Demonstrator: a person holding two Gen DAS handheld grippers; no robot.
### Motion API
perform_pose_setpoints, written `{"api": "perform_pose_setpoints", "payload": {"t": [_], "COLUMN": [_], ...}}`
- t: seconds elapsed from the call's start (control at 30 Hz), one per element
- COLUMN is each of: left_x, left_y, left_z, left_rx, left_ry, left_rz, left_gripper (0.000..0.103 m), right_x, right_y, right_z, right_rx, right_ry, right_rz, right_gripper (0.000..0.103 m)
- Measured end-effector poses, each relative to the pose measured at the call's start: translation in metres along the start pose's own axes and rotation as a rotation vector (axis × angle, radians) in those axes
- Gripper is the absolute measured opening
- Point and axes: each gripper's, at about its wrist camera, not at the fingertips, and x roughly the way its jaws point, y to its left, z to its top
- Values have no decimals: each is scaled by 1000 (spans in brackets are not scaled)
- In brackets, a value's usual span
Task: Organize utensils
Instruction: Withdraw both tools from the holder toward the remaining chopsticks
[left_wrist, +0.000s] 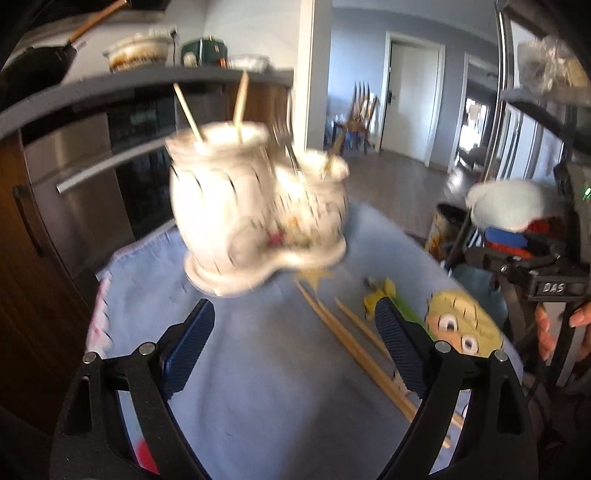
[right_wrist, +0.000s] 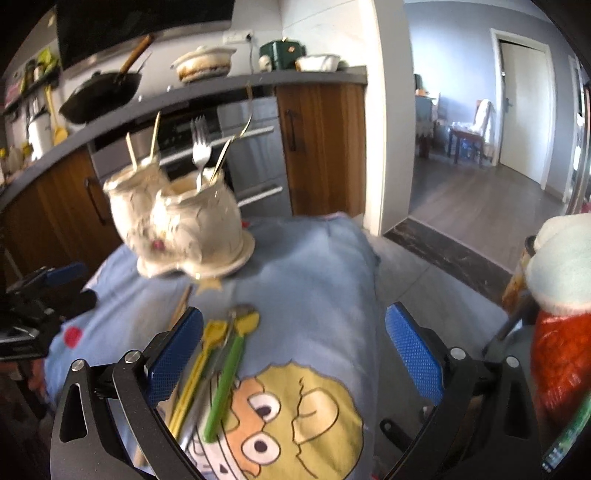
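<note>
Left hand-held gripper (left_wrist: 295, 350): ribbed blue pads apart, empty. Right hand-held gripper (right_wrist: 293, 354): jaws apart, empty. Glossy white ceramic double-pot holder (right_wrist: 177, 221) on blue cloth-covered desk (right_wrist: 314, 277), holding fork (right_wrist: 200, 147). Wooden chopsticks (left_wrist: 354, 350), green-handled utensil (right_wrist: 225, 384) lie flat on cloth.

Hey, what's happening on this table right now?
A person with a gripper in each hand is sorting utensils into a white double-cup holder on a blue cloth. It already has two chopsticks in one cup and a fork in the other. Both the left gripper and right gripper are open and empty. More chopsticks and the yellow and green utensils lie on the cloth.
</note>
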Motion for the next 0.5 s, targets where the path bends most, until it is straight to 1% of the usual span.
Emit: {"api": "perform_pose_setpoints", "payload": {"t": [0.1, 0.17, 0.23, 0.3, 0.33, 0.47, 0.5], "left_x": [13, 22, 28, 31, 33, 43, 45], "left_y": [-6, -15, -22, -26, -27, -35, -36], "left_z": [-11, -18, -23, -25, -26, -29, -30], "left_rx": [-21, 4, 19, 12, 8, 16, 14], "left_ry": [60, 103, 135, 155, 163, 206, 215], "left_rz": [-41, -43, -37, -38, -38, -5, -2], "left_gripper": [87, 82, 78, 75, 72, 63, 63], "right_x": [7, 11, 13, 13, 14, 18, 18], "right_y": [3, 4, 6, 8, 8, 10, 10], "right_z": [-7, -9, -11, -13, -14, -17, -17], "right_rx": [-13, -16, -15, -17, -17, -22, -23], "right_ry": [31, 54, 70, 76, 79, 101, 104], "right_rz": [27, 31, 43, 55, 58, 54, 53], "right_gripper": [98, 96, 95, 94, 93, 86, 85]}}
